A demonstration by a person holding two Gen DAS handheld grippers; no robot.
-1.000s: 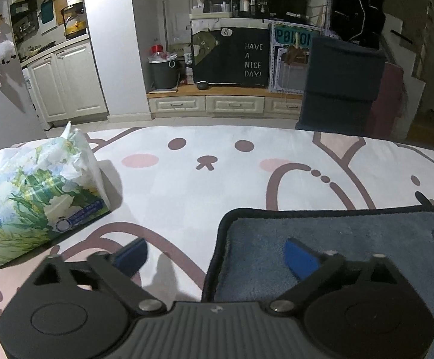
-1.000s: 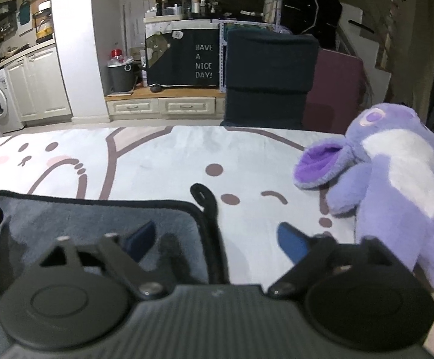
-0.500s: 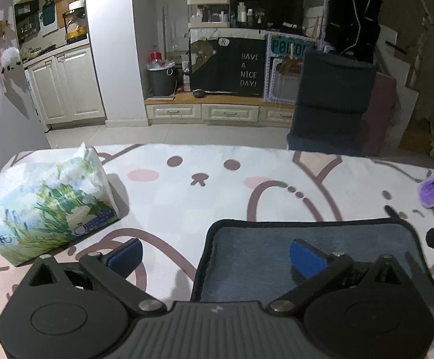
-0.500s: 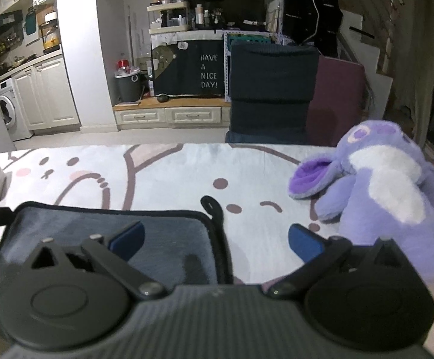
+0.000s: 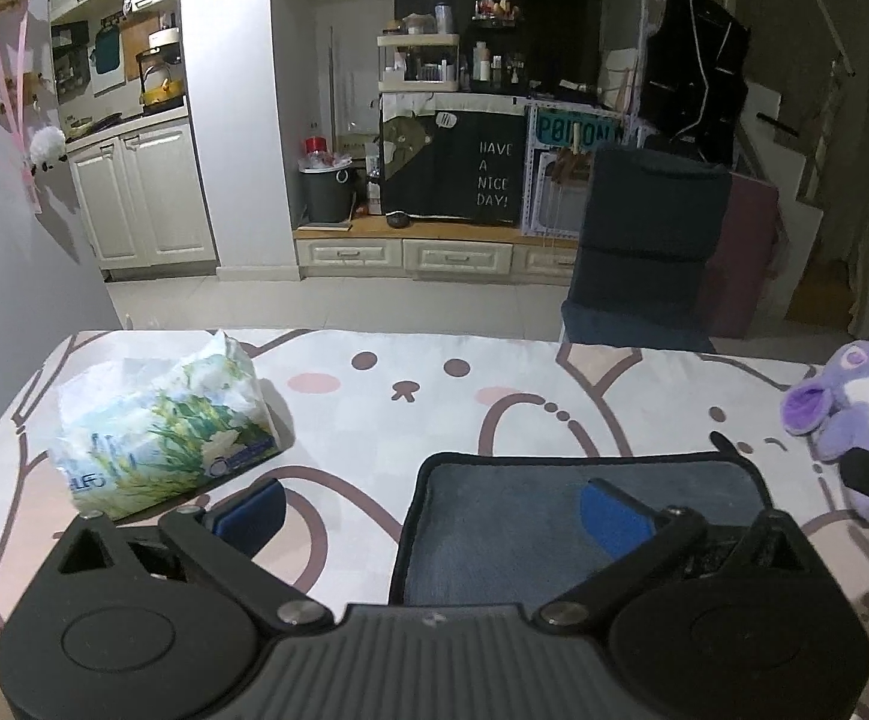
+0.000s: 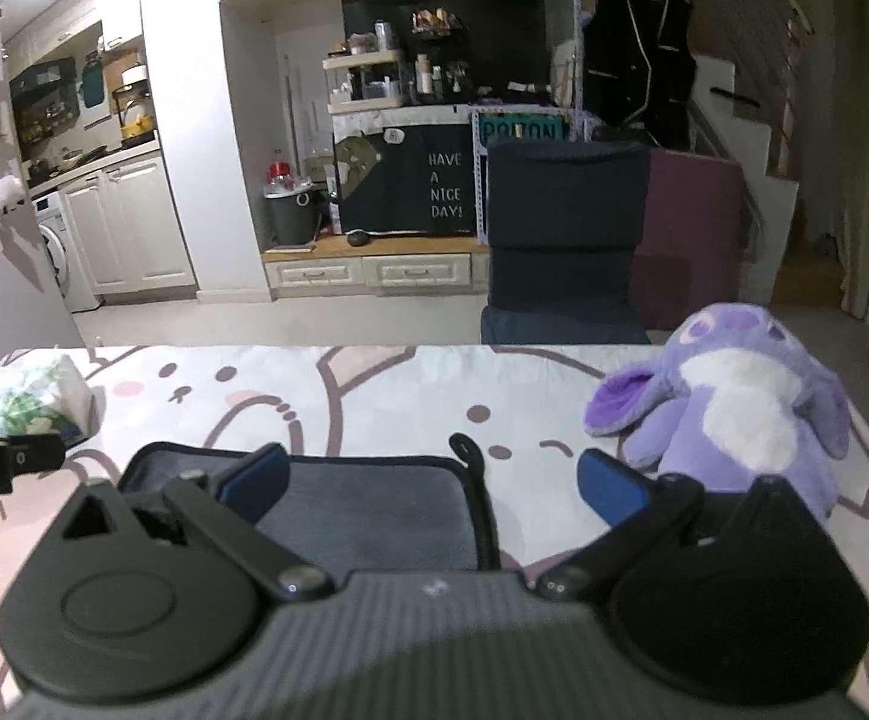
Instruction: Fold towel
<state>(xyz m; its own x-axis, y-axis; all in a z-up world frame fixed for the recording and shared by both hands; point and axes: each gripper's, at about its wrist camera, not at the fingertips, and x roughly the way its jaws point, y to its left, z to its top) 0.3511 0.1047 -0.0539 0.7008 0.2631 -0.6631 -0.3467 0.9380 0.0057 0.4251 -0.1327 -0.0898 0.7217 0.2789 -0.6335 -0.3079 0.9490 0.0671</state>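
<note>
Spread across the whole lower field in both views: a table under a pale cartoon-bear tablecloth (image 5: 410,420), pink cheeks and brown outlines showing.

On it, lying flat and open, a grey-blue towel (image 5: 512,516) with a dark border and a small hanging loop at its far right corner (image 6: 464,444). Not yet folded.

Seen from the left wrist camera: left gripper (image 5: 431,513) spread wide, holding nothing. Towel at about 1 to 3 o'clock of the gap between the fingers; its left edge running down through that gap, right blue pad (image 5: 611,516) over the cloth, left blue pad (image 5: 251,510) over bare tablecloth just outside the border. Contact with the cloth not discernible.

Seen from the right wrist camera: right gripper (image 6: 431,489) likewise wide apart and empty. Towel at roughly 9 to 11 o'clock of the gap, right edge passing between the fingers; left pad (image 6: 257,477) over the towel, right pad (image 6: 611,492) over the tablecloth beside it.

At 2 o'clock in the right view, a purple plush toy (image 6: 734,414) lying near the towel's right side, apart from it.

At 10 o'clock in the left view, a floral tissue pack (image 5: 164,426), well clear of the towel's left edge.
</note>
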